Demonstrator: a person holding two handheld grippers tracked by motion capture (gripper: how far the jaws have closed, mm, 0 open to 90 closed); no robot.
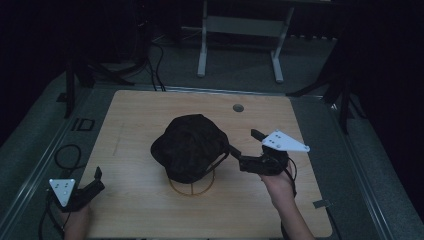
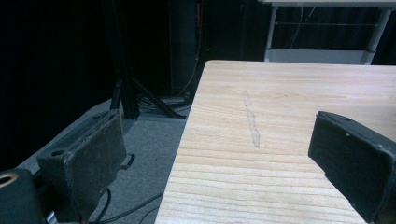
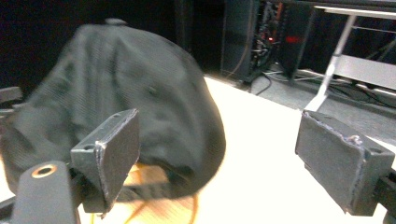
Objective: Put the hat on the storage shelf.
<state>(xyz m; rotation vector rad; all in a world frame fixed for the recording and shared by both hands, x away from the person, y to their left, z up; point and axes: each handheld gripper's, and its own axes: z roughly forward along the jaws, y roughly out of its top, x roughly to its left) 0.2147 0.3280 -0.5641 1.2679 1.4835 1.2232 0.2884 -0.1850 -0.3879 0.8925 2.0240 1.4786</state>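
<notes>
Black cap draped over a yellow wire stand at mid-table. Right gripper just beside the cap's right edge, jaws spread wide, one nearly at the fabric, nothing held. Left gripper well apart from the cap toward the near left corner, jaws wide, empty. Approach step, seemingly; next, closing on the cap's rim and lifting straight off the stand.

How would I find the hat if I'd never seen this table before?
Look at the light wooden table and go to its middle. There a black fabric cap sits on a thin yellow wire stand, just left of the right gripper. It is the one dark, rounded, soft lump on the pale wood.
</notes>
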